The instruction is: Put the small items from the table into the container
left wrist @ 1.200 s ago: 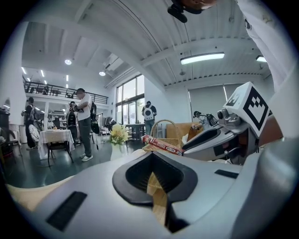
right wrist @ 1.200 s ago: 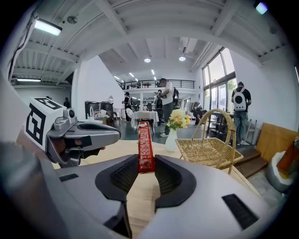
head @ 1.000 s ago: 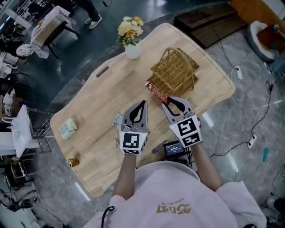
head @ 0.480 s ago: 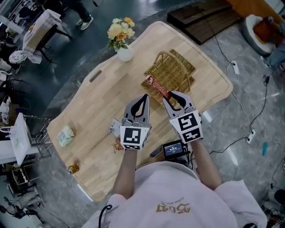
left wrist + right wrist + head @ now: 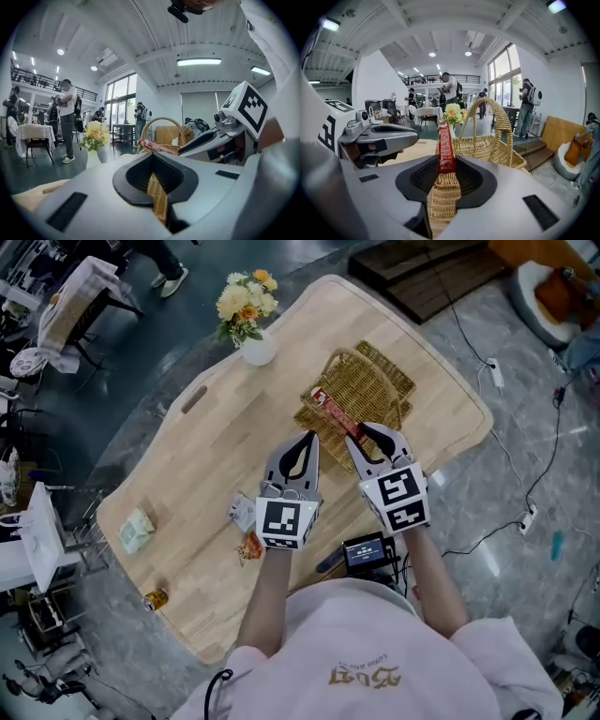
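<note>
The red packet (image 5: 333, 413), pinched by the right claw (image 5: 356, 434) while the left claw (image 5: 307, 439) is closed and empty, could be dropped beside the basket (image 5: 386, 381) if freed early.

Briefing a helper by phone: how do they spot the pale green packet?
On the wooden table, go to the end opposite the wicker basket. The pale green packet lies alone there; its nearest neighbour, a can at the edge, is round and brownish.
</note>
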Tool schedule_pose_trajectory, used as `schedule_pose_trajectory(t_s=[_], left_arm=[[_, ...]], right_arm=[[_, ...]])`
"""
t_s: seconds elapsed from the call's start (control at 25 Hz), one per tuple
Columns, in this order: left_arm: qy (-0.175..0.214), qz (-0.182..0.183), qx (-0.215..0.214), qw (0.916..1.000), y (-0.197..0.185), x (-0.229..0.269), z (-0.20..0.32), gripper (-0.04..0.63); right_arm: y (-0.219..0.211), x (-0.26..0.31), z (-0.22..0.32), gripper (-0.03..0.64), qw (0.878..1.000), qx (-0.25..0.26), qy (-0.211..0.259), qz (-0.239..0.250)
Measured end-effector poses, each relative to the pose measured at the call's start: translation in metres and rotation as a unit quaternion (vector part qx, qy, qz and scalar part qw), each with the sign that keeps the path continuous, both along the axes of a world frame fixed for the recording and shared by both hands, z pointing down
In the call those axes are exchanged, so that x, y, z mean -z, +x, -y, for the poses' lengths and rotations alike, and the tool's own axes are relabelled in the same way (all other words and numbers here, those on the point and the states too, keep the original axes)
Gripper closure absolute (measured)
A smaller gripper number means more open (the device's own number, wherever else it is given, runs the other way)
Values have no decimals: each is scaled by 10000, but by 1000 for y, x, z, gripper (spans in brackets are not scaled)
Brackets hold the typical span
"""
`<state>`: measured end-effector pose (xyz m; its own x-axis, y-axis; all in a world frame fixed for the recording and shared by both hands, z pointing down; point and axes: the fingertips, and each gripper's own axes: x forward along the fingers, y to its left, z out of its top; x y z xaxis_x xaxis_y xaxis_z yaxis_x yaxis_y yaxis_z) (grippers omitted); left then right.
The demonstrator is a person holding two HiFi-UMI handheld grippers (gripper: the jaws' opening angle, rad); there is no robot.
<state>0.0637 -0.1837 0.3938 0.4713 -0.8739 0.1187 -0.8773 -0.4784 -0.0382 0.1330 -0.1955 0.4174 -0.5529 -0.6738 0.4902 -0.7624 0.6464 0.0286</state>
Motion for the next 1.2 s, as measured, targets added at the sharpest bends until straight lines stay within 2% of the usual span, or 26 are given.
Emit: schedule_pose_trajectory(t_s=[0.72, 1.2], left_arm=[[-152, -123, 49, 9998, -14, -13, 11, 591], [-100, -150, 48, 9998, -14, -6, 7, 591]], right_arm=[[4, -24, 17, 494, 9995, -151, -253, -121], [6, -21, 15, 491, 9995, -254, -162, -76]])
